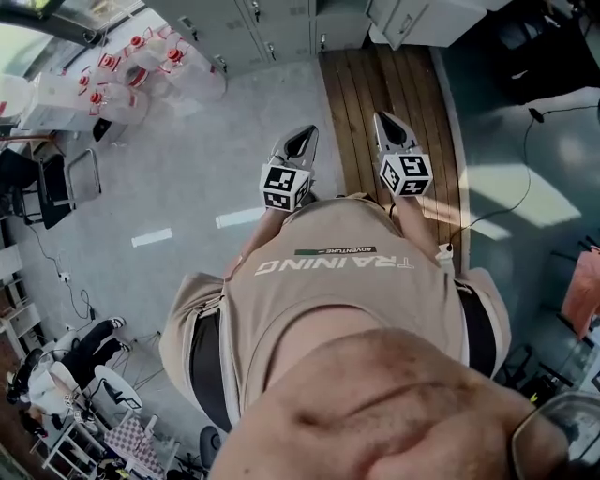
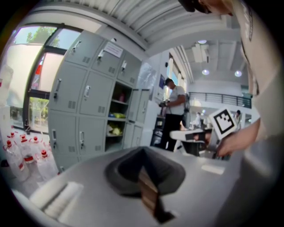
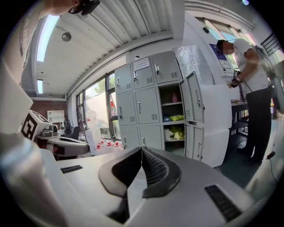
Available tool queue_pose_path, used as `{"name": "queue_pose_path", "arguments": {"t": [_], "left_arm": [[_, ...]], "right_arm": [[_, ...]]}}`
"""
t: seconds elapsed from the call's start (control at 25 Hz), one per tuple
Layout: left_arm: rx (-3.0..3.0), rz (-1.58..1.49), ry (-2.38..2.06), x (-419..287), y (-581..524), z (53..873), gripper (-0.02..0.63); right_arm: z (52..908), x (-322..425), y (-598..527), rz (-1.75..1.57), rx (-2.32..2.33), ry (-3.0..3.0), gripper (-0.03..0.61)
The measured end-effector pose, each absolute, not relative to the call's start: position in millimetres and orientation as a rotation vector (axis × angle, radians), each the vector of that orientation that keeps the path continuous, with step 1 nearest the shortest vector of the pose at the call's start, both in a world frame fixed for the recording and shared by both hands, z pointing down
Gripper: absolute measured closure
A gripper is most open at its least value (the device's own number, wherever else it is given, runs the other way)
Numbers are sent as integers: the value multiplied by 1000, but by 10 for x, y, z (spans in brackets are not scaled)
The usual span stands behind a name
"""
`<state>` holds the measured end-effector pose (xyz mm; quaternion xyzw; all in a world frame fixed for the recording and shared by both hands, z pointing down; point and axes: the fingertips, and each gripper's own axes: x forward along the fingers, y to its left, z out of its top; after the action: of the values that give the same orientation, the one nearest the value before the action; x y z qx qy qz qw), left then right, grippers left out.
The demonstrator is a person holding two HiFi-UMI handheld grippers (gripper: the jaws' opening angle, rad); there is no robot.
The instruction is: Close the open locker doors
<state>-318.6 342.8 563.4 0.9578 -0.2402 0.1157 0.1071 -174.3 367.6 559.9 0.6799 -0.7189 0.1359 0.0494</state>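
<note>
A bank of grey lockers (image 3: 144,106) stands ahead. One column is open, with upper and lower doors (image 3: 195,103) swung out to the right and yellow-green items on the shelves (image 3: 174,119). The left gripper view shows the same open column (image 2: 116,119). In the head view the lockers (image 1: 272,28) run along the top edge. Both grippers are held in front of my chest, well short of the lockers. My left gripper (image 1: 298,142) (image 2: 143,150) is shut and empty. My right gripper (image 1: 392,129) (image 3: 142,150) is shut and empty too.
A person (image 3: 252,88) stands at a counter right of the open doors. Several red-capped water bottles (image 1: 127,70) sit on the floor left of the lockers. A wooden floor strip (image 1: 394,94) leads to the lockers. A cable (image 1: 525,159) lies at right. Chairs and desks (image 1: 56,178) stand at left.
</note>
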Motion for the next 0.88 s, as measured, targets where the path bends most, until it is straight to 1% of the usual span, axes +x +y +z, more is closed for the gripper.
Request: {"name": "queue_pose_path", "arguments": {"t": [0.24,0.4,0.56,0.72,0.88], "left_arm": [[2802,276,-699,-3217,2965,5687,618],[2788,278,-684,-3060,2798,5729,618],[2790,337,-691,-2806,2447,5772,618],[2799,399,-715,-2506,2083,5676,618],[2852,391,-754,-2188,1772,5467,618]], "right_arm": [[5835,-1777,3524,529,2080,-2115,563],[5908,-1699,3433,494,2028,-2089,563],[5842,-1504,2948,331,1960,-2085,563],[5859,-1240,2462,358,1951,-2170,563],[5977,-942,2077,376,1921,-2208,563]]}}
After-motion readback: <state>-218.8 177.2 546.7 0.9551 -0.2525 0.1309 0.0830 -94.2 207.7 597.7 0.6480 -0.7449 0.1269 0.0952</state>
